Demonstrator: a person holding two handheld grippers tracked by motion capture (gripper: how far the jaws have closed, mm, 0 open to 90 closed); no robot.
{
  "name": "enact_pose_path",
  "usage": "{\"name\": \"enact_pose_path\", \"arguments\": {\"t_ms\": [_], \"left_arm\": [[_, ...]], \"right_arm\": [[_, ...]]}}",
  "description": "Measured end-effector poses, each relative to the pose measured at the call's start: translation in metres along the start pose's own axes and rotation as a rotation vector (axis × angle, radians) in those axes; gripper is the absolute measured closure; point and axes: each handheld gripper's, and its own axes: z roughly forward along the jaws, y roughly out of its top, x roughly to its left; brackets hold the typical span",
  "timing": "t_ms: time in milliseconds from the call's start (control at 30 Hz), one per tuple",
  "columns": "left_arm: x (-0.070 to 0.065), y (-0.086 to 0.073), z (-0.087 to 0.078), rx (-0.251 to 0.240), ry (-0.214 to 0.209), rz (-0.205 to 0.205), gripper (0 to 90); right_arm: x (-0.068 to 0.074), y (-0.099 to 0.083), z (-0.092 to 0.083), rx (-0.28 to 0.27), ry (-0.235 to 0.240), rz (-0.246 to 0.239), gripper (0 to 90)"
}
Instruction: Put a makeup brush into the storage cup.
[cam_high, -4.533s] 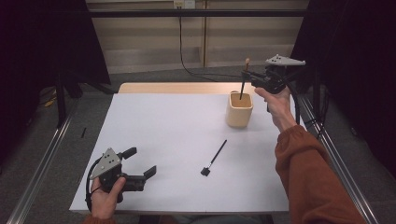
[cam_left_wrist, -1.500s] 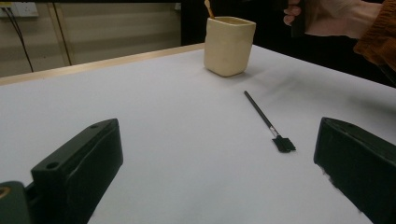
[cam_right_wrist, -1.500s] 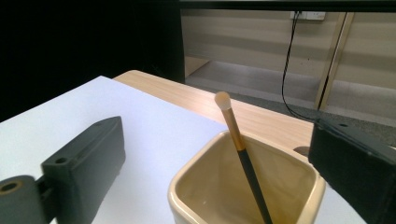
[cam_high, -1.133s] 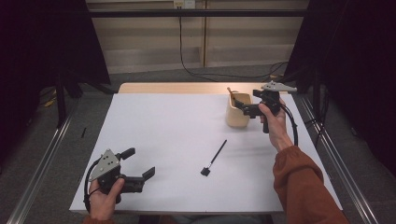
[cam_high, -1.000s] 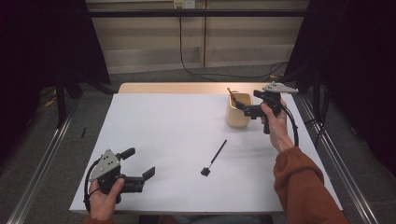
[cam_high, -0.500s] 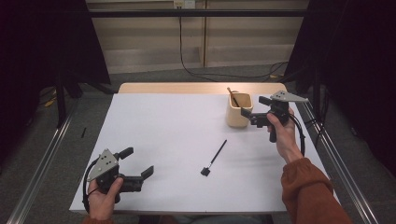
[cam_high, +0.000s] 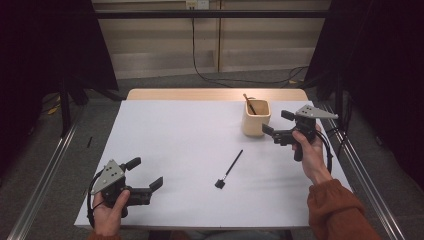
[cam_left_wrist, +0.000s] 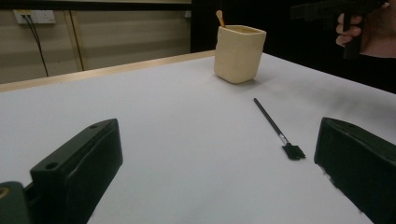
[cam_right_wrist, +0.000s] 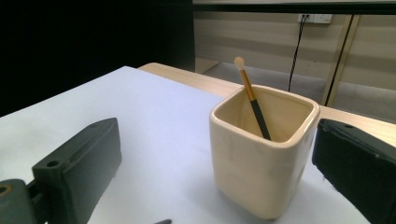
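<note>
Two claws were in play, both empty. At the lower left of the high view the left claw (cam_high: 147, 179) sat low over the white table (cam_high: 175, 145) with its jaws spread wide, holding nothing. Right of it, just below the middle of the frame, lay the black brush (cam_high: 229, 168), flat on the table, its square head toward the near edge and its handle slanting up toward the cup. In the left gripper view the brush (cam_left_wrist: 275, 127) lay ahead and to the right, nearer the right jaw, well apart from both.

It looked light, thin and stiff, likely to roll or skid on the smooth sheet; the best hold seemed to be mid-handle, pinched across the shaft, away from the bristles.

Further right, in the upper right of the high view, stood the cream cup (cam_high: 256, 120), upright, with a gold-handled brush (cam_high: 249, 104) leaning inside. Just beside it the right claw (cam_high: 274, 122) hovered with jaws parted, gripping nothing; in the right gripper view the cup (cam_right_wrist: 261, 154) stood between its jaws, untouched.
</note>
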Motion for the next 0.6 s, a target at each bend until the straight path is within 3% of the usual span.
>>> {"name": "enact_pose_path", "arguments": {"t_ms": [600], "left_arm": [[0.002, -0.001, -0.002, -0.009, 0.012, -0.005, 1.0]], "right_arm": [[0.015, -0.018, -0.046, -0.005, -0.002, 0.013, 0.6]]}}
